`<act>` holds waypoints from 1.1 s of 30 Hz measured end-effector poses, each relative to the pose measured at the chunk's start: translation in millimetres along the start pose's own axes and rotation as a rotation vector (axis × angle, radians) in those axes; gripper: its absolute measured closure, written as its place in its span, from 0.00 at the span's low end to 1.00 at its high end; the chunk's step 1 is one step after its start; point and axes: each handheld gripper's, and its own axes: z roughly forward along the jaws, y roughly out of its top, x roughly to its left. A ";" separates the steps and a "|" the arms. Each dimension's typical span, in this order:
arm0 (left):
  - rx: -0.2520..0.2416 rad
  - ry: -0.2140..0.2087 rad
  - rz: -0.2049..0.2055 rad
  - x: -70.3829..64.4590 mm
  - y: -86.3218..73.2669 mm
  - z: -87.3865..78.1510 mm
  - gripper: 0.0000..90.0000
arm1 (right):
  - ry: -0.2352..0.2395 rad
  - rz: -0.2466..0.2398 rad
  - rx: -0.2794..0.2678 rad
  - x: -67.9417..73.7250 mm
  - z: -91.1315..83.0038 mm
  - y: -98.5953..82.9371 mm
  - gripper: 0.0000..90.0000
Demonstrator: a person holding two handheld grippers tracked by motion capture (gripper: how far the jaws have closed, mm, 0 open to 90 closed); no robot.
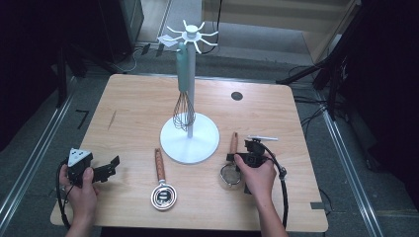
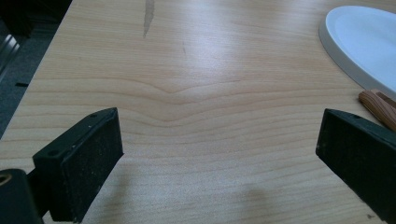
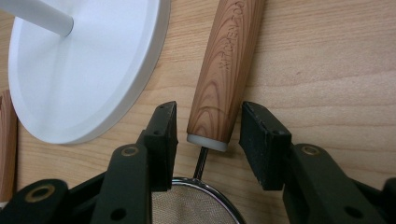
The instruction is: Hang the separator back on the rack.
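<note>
Hands come in at the bottom of the high view: left gripper (image 1: 114,165) sits at the near-left corner of the table (image 1: 138,94), jaws spread wide, nothing in them. Right gripper (image 1: 246,151) is down over the strainer (image 1: 231,168), which lies just right of the white stand base (image 1: 189,143). Strainer's wooden handle points away from the person, mesh bowl toward them. A second wooden-handled utensil (image 1: 161,185) lies left of the base, its round metal head at the near end. Teal-handled whisk (image 1: 184,84) hangs on the stand, wires just above the base.

Left gripper view: both pads (image 2: 81,163) far apart over bare wood, touching nothing. Edge of the stand base (image 2: 359,42) at top right, tip of a wooden handle (image 2: 376,105) just below it.

Right gripper view: jaws straddle the strainer handle (image 3: 226,70) at its bowl end, one pad (image 3: 163,130) on each side. Small gap on both sides, so not clamped yet, claw is open around it. Mesh bowl (image 3: 196,205) sits between the jaw arms at the bottom. Stand base (image 3: 84,79) is just left of the handle, not touching it.
</note>
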 end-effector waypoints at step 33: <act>-0.002 0.000 -0.001 -0.2 -0.1 0.2 0.01 | -0.084 -0.042 -0.014 10.8 2.0 -3.3 0.70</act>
